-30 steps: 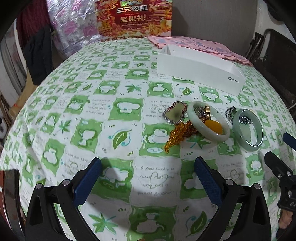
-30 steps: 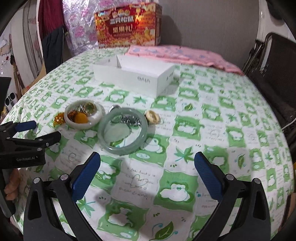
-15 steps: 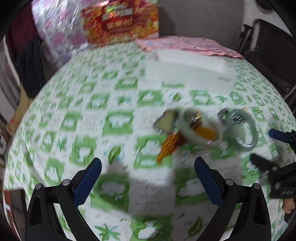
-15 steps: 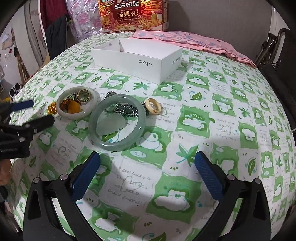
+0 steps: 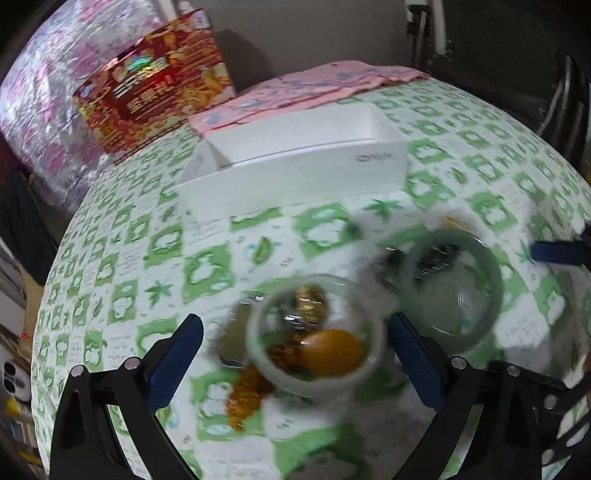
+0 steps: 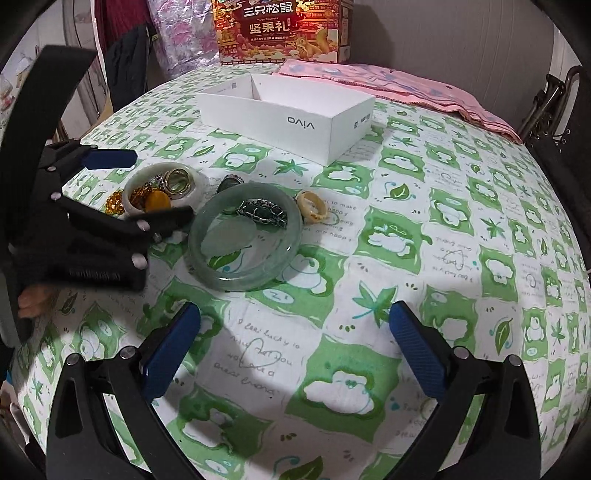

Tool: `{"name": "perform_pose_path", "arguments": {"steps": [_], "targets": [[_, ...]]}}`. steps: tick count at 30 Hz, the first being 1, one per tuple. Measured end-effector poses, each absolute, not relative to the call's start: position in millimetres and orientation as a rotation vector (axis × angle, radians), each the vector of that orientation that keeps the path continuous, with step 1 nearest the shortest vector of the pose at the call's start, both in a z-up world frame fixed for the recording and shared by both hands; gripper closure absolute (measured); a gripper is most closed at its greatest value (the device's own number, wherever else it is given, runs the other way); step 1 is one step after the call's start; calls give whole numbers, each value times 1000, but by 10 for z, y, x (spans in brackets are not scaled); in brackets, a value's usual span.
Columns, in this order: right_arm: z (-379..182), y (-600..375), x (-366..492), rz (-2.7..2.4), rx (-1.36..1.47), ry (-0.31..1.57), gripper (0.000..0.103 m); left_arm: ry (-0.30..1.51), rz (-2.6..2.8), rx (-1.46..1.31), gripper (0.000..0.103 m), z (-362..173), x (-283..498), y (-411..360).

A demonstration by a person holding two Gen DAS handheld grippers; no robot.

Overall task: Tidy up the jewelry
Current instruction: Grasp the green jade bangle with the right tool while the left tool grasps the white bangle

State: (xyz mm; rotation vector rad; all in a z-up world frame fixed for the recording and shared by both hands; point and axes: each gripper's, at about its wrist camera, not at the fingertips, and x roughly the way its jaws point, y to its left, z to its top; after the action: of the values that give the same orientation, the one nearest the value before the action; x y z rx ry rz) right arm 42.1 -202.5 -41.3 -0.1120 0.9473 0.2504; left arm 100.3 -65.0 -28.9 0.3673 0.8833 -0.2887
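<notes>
From my right tool (image 6: 293,339), spread wide and holding nothing, I look across the green-and-white cloth of the counter (image 6: 443,229). The large green bangle (image 6: 244,236) lies flat just ahead, a dark pendant (image 6: 263,213) resting inside its far rim. A small cream ring (image 6: 312,206) lies flat just right of it. To the left, the white bangle (image 6: 162,188) lies flat around an amber stone (image 6: 157,200) and a gold ring (image 6: 177,181), with amber beads (image 6: 115,203) trailing out to its left.

My left tool (image 5: 295,354) is also spread wide and empty, its blue pads straddling the white bangle (image 5: 314,332) without clear contact; that view is blurred. A second ago the left tool was well short of the pile; it has since closed in over it.

Farther back stands the open white box (image 6: 288,118), long axis running left to right and slightly away. Behind it lie a pink cloth (image 6: 399,85) and a red gift box (image 6: 282,29).
</notes>
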Motion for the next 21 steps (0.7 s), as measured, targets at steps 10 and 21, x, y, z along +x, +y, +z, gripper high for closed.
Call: {"name": "perform_pose_path", "arguments": {"steps": [10, 21], "targets": [[-329, -2021, 444, 311, -26, 915, 6, 903, -243, 219, 5, -239, 1010, -103], [-331, -1640, 667, 376, -144, 911, 22, 886, -293, 207, 34, -256, 1119, -202]]}}
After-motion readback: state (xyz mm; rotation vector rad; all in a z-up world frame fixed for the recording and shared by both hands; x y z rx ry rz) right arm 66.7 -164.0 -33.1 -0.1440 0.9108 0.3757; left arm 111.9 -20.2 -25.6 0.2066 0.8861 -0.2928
